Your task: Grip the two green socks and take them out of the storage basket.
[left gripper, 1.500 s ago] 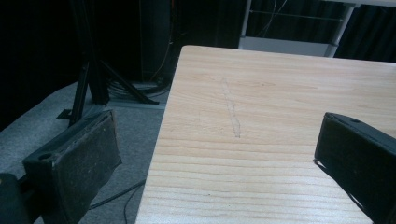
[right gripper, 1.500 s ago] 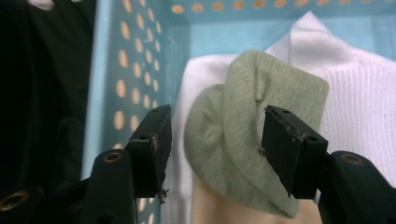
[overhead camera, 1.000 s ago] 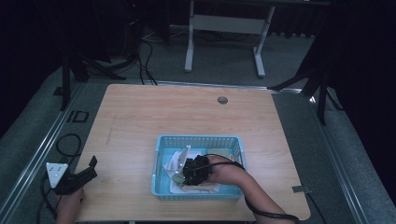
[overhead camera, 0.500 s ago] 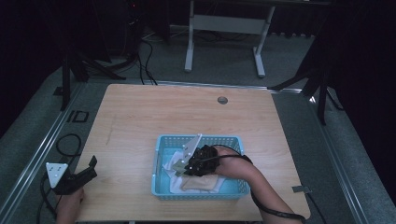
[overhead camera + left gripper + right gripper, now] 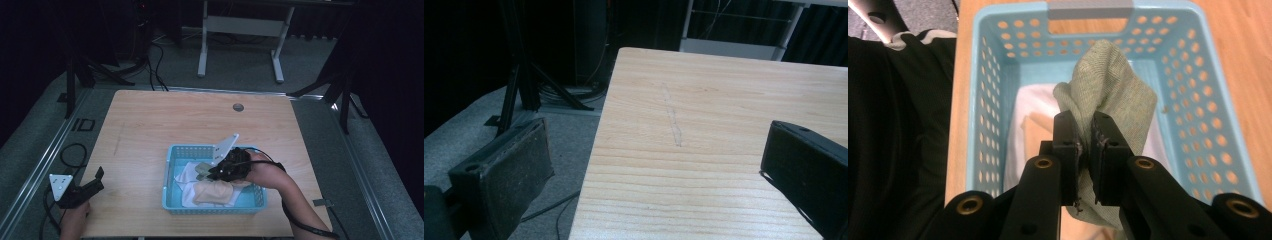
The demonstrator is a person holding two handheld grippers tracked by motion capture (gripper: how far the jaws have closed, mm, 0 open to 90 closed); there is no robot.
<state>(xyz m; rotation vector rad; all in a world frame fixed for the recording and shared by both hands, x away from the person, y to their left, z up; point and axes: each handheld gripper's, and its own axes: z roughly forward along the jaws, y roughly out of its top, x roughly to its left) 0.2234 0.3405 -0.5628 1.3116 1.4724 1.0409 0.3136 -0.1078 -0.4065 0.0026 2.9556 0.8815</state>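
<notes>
A light blue plastic basket point(image 5: 169, 172) point(image 5: 978, 90) sits near the table's front edge and holds white and tan cloths point(image 5: 212, 192). My right gripper point(image 5: 204, 171) point(image 5: 1084, 132) is over the basket, shut on a pale green cloth point(image 5: 1113, 90) point(image 5: 202, 169) that is lifted above the pile. My left gripper point(image 5: 92, 182) point(image 5: 659, 165) hovers at the table's front left corner, jaws wide apart with nothing between them.
The wooden table point(image 5: 165, 125) point(image 5: 724, 100) has a small round grommet point(image 5: 238, 107) near its far edge. Cables point(image 5: 70, 150) lie on the grey floor to the left. A white frame stand point(image 5: 240, 30) is beyond the table.
My right gripper has risen and tilted over the basket, pulling the pale green cloth up from the pile. The left gripper has stayed put.
</notes>
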